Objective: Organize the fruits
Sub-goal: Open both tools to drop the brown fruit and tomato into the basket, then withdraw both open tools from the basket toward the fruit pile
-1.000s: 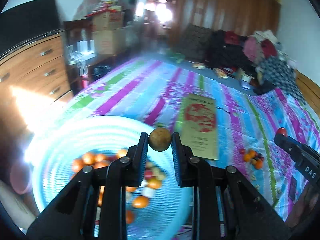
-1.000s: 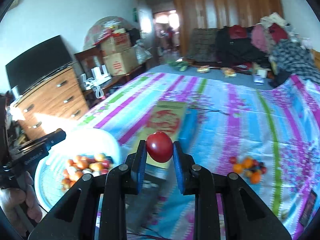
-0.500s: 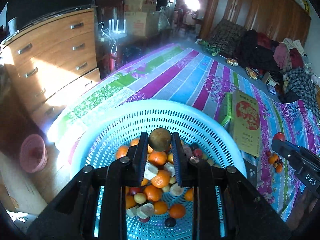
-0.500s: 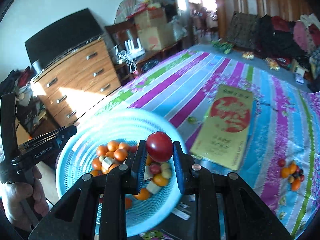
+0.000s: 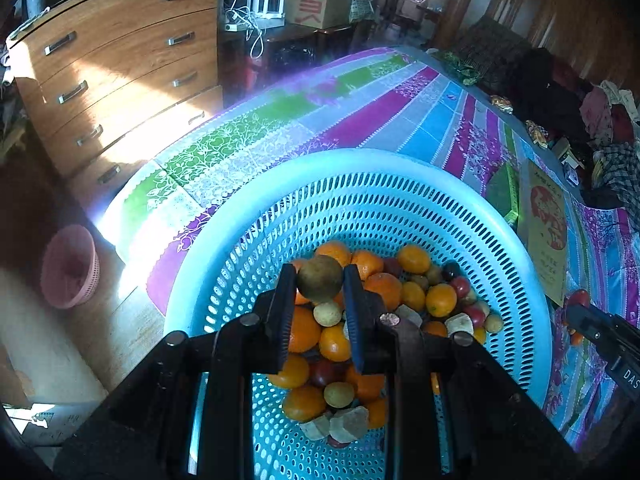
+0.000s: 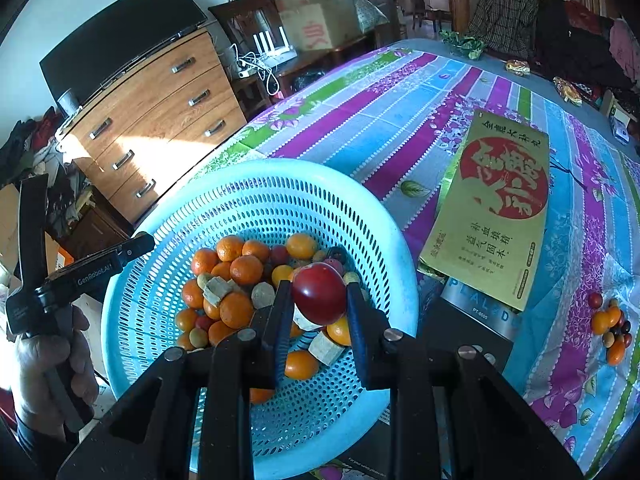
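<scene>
1. Left wrist view: left gripper clenched on a brown-green round fruit, hanging above the pile in the blue basket.
2. Right gripper clenched on a red fruit, over the same basket's near side.
3. Both fruits held across their widest part. Judged light, smooth-skinned, bruisable; a slick round skin may squirt out if squeezed off-centre.
4. Loose fruit cluster lies well apart on the striped cloth.
5. Legible: "GenRobot.AI" on the left tool; "DAS" on the right; gold box carries Chinese characters.
</scene>
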The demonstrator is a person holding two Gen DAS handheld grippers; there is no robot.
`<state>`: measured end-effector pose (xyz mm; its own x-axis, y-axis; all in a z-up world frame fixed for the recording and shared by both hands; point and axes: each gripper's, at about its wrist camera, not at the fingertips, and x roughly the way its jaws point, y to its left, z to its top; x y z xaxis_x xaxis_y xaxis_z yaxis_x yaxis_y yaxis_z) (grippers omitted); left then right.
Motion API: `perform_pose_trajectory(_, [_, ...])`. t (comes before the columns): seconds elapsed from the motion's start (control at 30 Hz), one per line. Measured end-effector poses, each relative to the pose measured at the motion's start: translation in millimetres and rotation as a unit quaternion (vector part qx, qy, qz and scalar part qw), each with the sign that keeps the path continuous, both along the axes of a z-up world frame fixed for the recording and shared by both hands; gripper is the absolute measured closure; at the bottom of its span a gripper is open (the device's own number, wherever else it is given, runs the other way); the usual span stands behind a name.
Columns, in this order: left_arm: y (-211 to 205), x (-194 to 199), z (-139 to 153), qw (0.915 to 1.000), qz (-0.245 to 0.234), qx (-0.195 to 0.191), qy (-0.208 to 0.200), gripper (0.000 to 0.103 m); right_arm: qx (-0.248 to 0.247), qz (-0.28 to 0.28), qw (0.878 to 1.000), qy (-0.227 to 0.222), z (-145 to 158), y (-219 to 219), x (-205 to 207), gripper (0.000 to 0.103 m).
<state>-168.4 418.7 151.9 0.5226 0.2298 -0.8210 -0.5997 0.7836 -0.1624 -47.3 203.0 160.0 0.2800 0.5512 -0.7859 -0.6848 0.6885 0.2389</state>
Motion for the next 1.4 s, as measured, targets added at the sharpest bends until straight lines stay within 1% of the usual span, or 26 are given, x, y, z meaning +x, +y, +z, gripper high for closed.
perform_pose_trajectory(0.13, [4.0, 0.0, -5.6, 1.0000, 0.003, -0.005, 0.005, 0.079, -0.005, -0.001, 1.000, 0.003, -3.4, 2.4, 1.3, 0.073])
perform_pose_trajectory(0.5, [9.8, 1.9, -8.6, 0.9999, 0.003, -0.009, 0.009, 0.079, -0.012, 0.004, 1.000, 0.002, -6.8, 8.8, 0.2, 0.073])
perform_pose_trajectory(0.73, [9.3, 4.6, -14.5, 0.9997, -0.004, -0.016, 0.018, 0.078, -0.018, 0.004, 1.000, 0.001, -9.9, 10.7, 0.4, 0.072])
perform_pose_trajectory(0.77, [8.8, 5.3, -14.4, 0.9997, -0.005, -0.017, 0.020, 0.078, -0.021, 0.002, 1.000, 0.001, -10.9, 11.0, 0.8, 0.072])
perform_pose_trajectory(0.8, [8.1, 5.4, -15.1, 0.9996, -0.004, -0.019, 0.023, 0.077, -0.022, 0.002, 1.000, 0.002, -12.0, 11.2, 1.3, 0.065])
perform_pose_trajectory(0.83, [8.3, 5.5, -15.8, 0.9995, -0.003, -0.019, 0.025, 0.070, -0.023, 0.001, 1.000, 0.002, -12.4, 11.1, 1.5, 0.054])
perform_pose_trajectory(0.87, [8.2, 5.1, -15.9, 0.9995, -0.002, -0.017, 0.026, 0.063, -0.023, -0.002, 1.000, -0.001, -12.1, 10.6, 1.4, 0.052])
perform_pose_trajectory(0.9, [7.8, 4.7, -14.9, 0.9996, -0.001, -0.012, 0.026, 0.046, -0.023, -0.003, 1.000, -0.004, -11.5, 10.5, 1.3, 0.052])
perform_pose_trajectory(0.97, [7.1, 2.4, -12.4, 0.9997, 0.005, 0.000, 0.024, 0.033, -0.023, -0.003, 1.000, -0.004, -11.4, 10.5, 1.7, 0.052])
perform_pose_trajectory(1.23, [9.6, -1.0, -9.1, 0.9997, 0.014, 0.002, 0.019, 0.032, -0.021, -0.004, 1.000, -0.008, -10.1, 7.9, 0.3, 0.052])
perform_pose_trajectory(1.4, [2.5, -2.0, -1.4, 0.9999, 0.010, 0.002, 0.007, 0.032, -0.021, -0.007, 0.999, -0.028, -3.5, 0.8, -6.1, 0.052])
